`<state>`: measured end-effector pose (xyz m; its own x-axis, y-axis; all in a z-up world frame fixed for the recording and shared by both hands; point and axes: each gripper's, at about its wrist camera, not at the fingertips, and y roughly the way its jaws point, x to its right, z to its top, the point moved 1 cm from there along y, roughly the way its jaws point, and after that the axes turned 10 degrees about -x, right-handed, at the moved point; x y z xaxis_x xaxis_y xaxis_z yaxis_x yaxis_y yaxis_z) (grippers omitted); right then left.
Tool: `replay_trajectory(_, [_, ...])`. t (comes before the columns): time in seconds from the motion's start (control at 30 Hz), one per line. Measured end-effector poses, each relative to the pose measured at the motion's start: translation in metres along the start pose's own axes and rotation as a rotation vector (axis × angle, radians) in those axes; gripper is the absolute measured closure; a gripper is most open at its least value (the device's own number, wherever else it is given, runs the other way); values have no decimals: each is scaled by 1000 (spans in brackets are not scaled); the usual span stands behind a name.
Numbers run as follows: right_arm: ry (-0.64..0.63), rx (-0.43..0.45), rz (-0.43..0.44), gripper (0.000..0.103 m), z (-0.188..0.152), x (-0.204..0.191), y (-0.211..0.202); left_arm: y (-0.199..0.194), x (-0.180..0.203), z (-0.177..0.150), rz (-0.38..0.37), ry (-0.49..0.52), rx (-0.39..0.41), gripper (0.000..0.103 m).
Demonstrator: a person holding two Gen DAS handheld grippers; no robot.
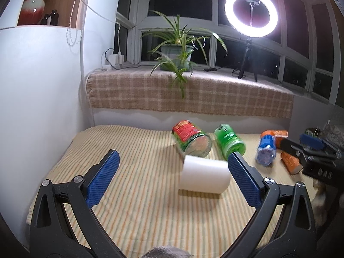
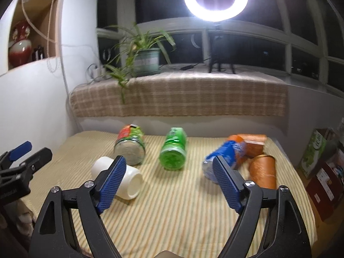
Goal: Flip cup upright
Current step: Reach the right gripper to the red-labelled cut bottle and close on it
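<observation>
A white cup (image 1: pixel 204 175) lies on its side on the striped cloth (image 1: pixel 139 193). In the right wrist view the cup (image 2: pixel 129 182) shows its open mouth facing right and toward me. My left gripper (image 1: pixel 173 161) is open and empty, and the cup lies just ahead, close to its right finger (image 1: pixel 245 180). My right gripper (image 2: pixel 168 167) is open and empty; its left finger (image 2: pixel 111 180) hides part of the cup. It also shows at the right edge of the left wrist view (image 1: pixel 309 150).
Lying behind the cup are a red-and-green jar (image 1: pixel 191 138), a green can (image 1: pixel 230 140), a blue can (image 1: pixel 266 150) and two orange cups (image 2: pixel 263 171). A wall stands at left, a plaid-covered sill (image 1: pixel 189 90) with a plant and ring light behind. Boxes (image 2: pixel 322 172) sit at right.
</observation>
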<state>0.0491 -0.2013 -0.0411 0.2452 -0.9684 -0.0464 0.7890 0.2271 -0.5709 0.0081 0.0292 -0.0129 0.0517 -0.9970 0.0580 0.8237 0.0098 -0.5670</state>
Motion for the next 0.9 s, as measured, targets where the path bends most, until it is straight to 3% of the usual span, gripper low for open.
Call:
replay_trajectory(0.3, [-78, -132, 112, 18, 36, -24, 55, 6, -40, -14, 44, -50, -75, 1])
replay_trajectory(0.53, [-68, -277, 182, 18, 66, -31, 110, 9, -68, -26, 65, -116, -124, 1])
replay_trajectory(0.9, [-96, -526, 212, 18, 99, -47, 188, 8, -106, -42, 115, -198, -167, 1])
